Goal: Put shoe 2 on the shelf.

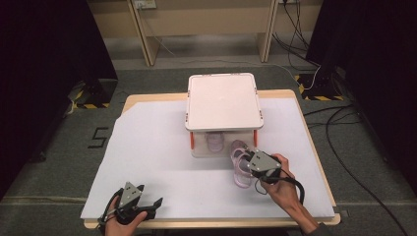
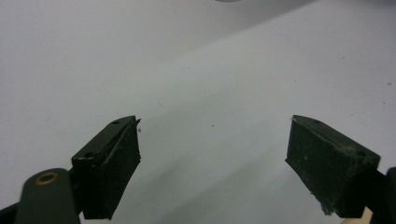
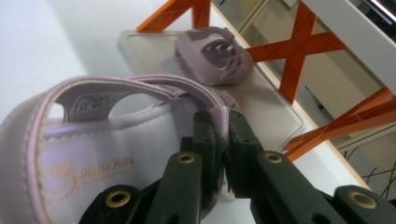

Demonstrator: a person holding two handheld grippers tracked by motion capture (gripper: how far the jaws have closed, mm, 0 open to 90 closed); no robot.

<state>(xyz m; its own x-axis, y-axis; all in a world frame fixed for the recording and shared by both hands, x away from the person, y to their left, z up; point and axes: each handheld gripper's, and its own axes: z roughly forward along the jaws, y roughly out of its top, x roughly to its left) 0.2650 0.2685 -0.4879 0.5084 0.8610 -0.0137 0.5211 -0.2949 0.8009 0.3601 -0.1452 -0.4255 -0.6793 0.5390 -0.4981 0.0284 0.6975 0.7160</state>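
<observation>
Lilac sandal (image 3: 93, 154), light and soft-strapped, sits pinched at its side wall by the right tongs (image 3: 223, 140), while the left tongs (image 2: 212, 163) gape wide at seven o'clock.

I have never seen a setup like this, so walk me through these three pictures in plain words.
A person stands at a table covered in white, holding a tool in each hand. The high view looks down from above. The other two come from cameras riding on the tools. The left hand-held gripper rests near the front edge, jaws open over the bare white cover. The right hand-held gripper is shut on the side of a lilac sandal. Its partner, a second sandal, sits on the lower shelf of a small white rack with orange braces.
</observation>
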